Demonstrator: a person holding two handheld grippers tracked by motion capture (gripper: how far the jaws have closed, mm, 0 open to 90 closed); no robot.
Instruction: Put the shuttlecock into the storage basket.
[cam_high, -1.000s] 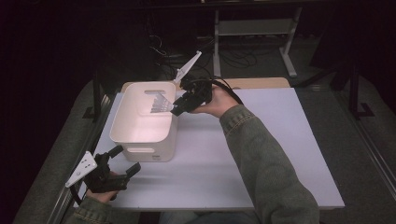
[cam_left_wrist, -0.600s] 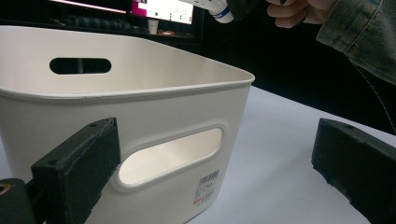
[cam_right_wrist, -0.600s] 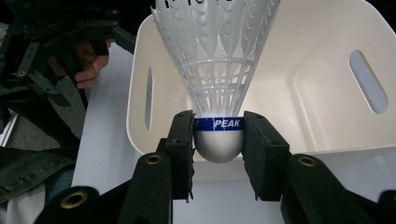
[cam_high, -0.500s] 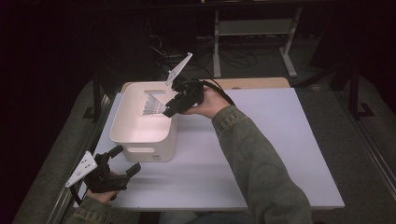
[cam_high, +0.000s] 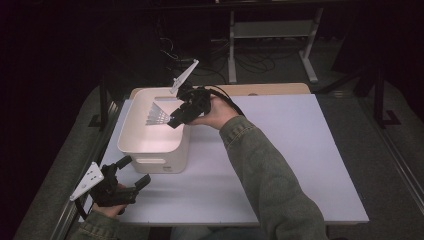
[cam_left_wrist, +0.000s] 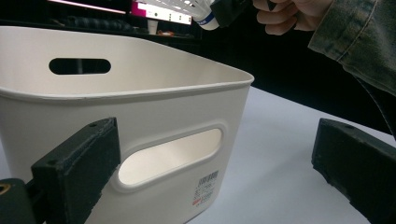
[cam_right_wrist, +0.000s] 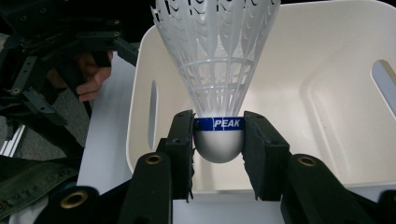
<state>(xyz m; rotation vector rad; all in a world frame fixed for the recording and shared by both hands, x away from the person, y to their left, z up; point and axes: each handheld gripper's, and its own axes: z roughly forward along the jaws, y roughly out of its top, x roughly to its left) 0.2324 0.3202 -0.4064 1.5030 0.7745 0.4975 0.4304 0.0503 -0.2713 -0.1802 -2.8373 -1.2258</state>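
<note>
- Since the earlier high view, the right gripper (cam_high: 176, 118) has carried its shuttlecock (cam_high: 159, 114) leftward from the bin's right rim to above the open bin (cam_high: 152, 144), left of frame centre; the left gripper (cam_high: 131, 174) sits unmoved at lower left.
- In the right gripper view, the right fingers (cam_right_wrist: 180, 149) clamp the shuttlecock (cam_right_wrist: 217, 140) by its rounded white cork, one pad on each side, skirt fanning toward the top of frame over the bin's pale floor (cam_right_wrist: 327, 116).
- The left fingers (cam_left_wrist: 81, 168) stand wide apart with nothing between them, pointed at the bin's near wall (cam_left_wrist: 154, 121) from the white bench (cam_high: 280, 165).
- Doing it well, by this reading: keep the cork over the bin's middle, clear of the rim, lower a little, then open the fingers so it drops inside rather than bouncing out.
- Legible writing: "PEAK" in white on the blue band around the cork. A barcode sticker (cam_left_wrist: 206, 187) sits low on the bin's wall; its print is too small to read.
</note>
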